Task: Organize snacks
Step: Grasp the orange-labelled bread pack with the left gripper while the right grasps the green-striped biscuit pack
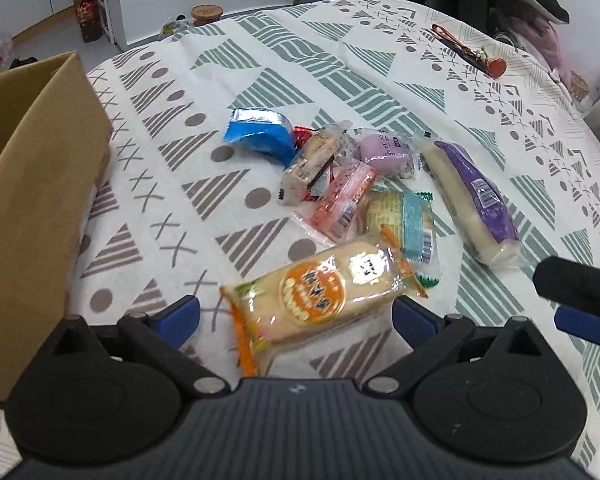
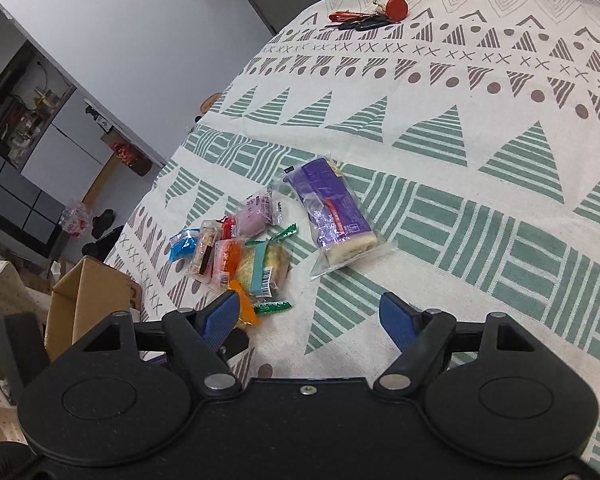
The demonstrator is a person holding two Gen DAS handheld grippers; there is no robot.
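My left gripper is spread wide and hovering low over the orange-labelled snack pack, whose near end lies between the two blue pads without either touching it. I read this as the approach to a pick, with nothing held yet. The next move, as I judge it, calls for settling lower, squaring the pads across the pack's narrow width and closing gently, since the wrapper looks slippery and crushable. From there the cardboard box stands at the left edge of the tabletop, well apart from the pile, and looks to be the destination. My right gripper is also wide open and empty, above bare cloth, with the purple pack ahead of it and the remaining snacks clustered to its left.
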